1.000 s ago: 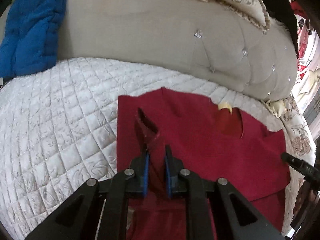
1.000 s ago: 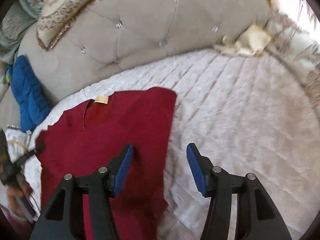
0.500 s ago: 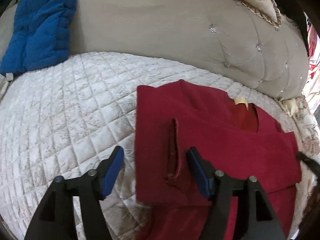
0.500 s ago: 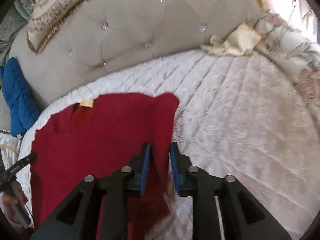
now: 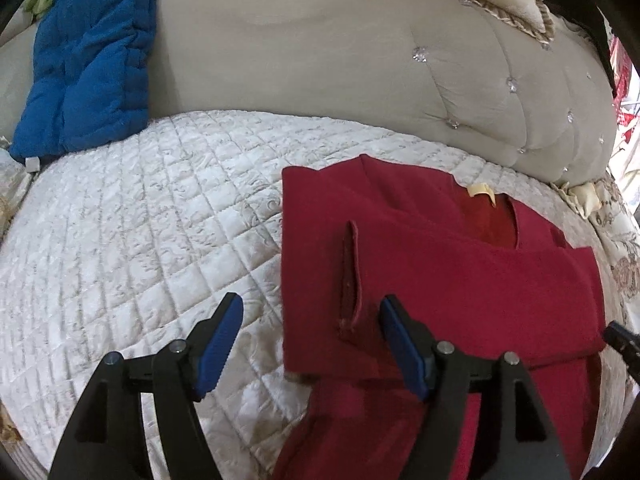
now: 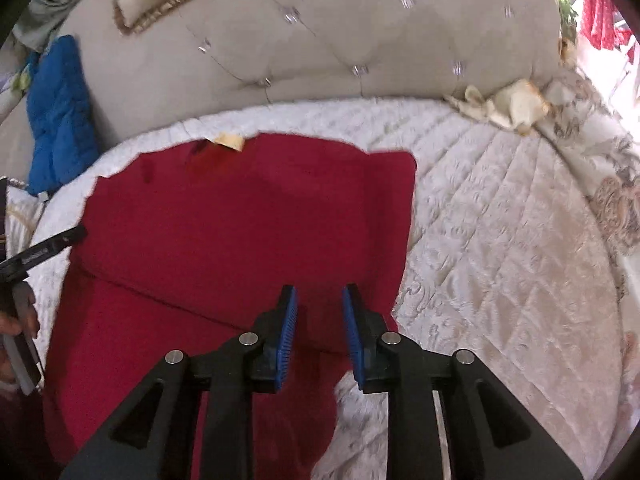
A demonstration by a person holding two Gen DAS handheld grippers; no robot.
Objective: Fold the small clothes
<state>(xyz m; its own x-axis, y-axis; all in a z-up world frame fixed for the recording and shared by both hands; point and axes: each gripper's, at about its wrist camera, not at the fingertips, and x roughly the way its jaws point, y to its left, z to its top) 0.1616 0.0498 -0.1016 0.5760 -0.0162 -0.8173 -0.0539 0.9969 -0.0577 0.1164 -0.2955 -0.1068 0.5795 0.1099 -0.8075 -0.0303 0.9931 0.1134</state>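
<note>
Jaws of the left gripper (image 5: 311,322) gape empty beside the red shirt (image 5: 440,272); the right gripper (image 6: 319,312) pinches that shirt's folded edge, barely reopening.

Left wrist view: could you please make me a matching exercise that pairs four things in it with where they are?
Things: 1 dark red knit garment; 2 blue quilted cushion; 3 small yellow neck label; 4 beige button-tufted headboard.
Places: A leaning against the headboard; B inside the garment's neckline; C spread on the white quilted bedspread; D upright behind the bedspread.
Pairs: 1-C, 2-A, 3-B, 4-D.
</note>
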